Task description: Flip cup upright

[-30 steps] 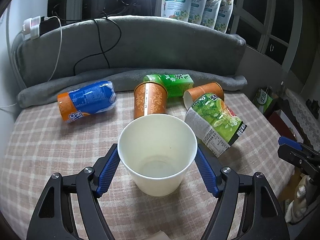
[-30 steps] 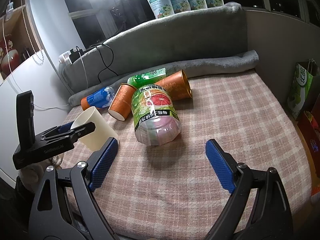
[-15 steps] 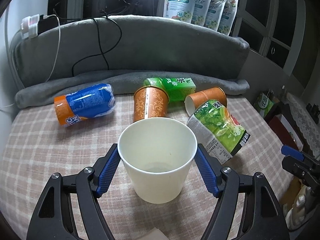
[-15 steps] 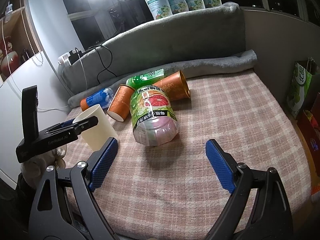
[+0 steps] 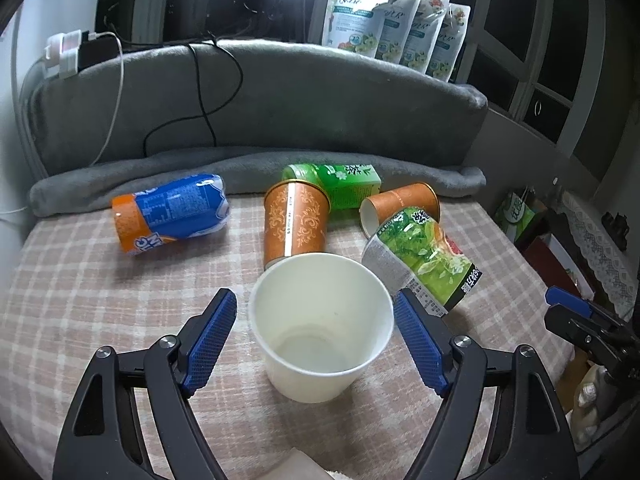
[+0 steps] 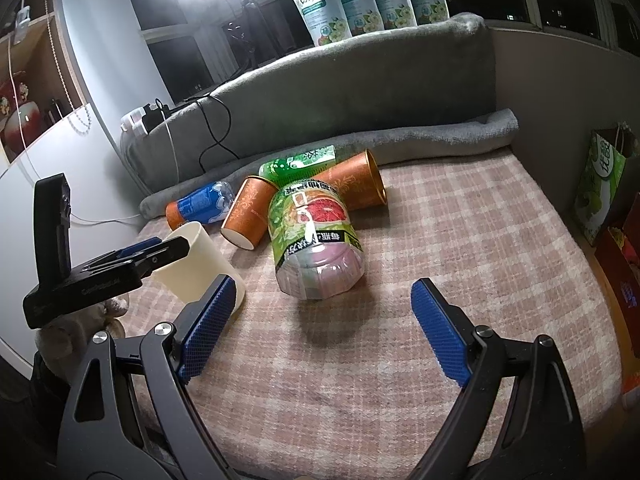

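Observation:
A cream paper cup (image 5: 322,326) stands mouth up on the checked cloth (image 5: 80,304), leaning slightly. My left gripper (image 5: 316,334) is open around it, with a gap between the left pad and the cup wall. The cup also shows in the right wrist view (image 6: 200,270), partly behind the left gripper's body. My right gripper (image 6: 322,330) is open and empty, low over the cloth near the front edge.
Behind the cup lie an orange patterned cup (image 5: 296,222), a second orange cup (image 5: 400,206), a green carton (image 5: 344,184), a green-labelled jar (image 5: 422,256) and a blue-orange bottle (image 5: 172,212). A grey cushion (image 5: 256,100) backs the surface. Bags stand at right.
My left gripper has opened and let go of the cream cup, which now stands on the cloth. The right gripper has barely moved.

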Available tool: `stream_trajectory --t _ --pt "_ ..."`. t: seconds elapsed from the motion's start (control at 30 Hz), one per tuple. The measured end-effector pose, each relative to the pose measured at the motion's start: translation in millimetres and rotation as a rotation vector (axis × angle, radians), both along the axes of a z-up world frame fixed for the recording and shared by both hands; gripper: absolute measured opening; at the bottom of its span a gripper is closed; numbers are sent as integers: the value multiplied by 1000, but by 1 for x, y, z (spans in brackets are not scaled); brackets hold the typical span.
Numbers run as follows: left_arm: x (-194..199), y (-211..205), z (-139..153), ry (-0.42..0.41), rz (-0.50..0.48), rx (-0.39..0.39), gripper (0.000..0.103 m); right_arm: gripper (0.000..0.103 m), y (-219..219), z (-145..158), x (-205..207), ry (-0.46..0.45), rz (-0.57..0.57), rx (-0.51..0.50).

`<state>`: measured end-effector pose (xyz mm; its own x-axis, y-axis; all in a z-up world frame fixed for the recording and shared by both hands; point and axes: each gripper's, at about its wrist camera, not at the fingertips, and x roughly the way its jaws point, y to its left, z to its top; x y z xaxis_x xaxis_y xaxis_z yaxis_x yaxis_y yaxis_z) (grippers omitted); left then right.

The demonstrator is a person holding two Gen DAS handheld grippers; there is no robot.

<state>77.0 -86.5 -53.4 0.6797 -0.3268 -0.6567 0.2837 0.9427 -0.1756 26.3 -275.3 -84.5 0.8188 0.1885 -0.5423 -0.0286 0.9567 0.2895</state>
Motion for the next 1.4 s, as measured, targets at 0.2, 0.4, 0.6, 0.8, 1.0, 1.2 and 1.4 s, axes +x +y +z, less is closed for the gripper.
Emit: stream_trajectory --t 0.2,0.4,0.6,0.8,1.0,1.2,1.4 --pt "-10 17 12 -43 38 -19 81 92 9 8 2 -28 -6 -22" --pt "-32 42 24 -103 111 -14 81 92 19 16 4 -64 -26 -59" --pt "-60 62 34 -215 226 54 81 100 34 24 6 -105 -77 -140" --pt "-73 79 40 -261 309 77 81 103 50 32 6 -150 -125 -235" --pt "-83 85 44 -295 341 85 86 103 59 41 2 -203 -169 -293" --pt "-85 86 44 -293 342 75 87 103 61 46 1 -230 -189 -303" --pt "-87 83 44 -290 329 74 88 103 61 47 0 -241 -207 -304"
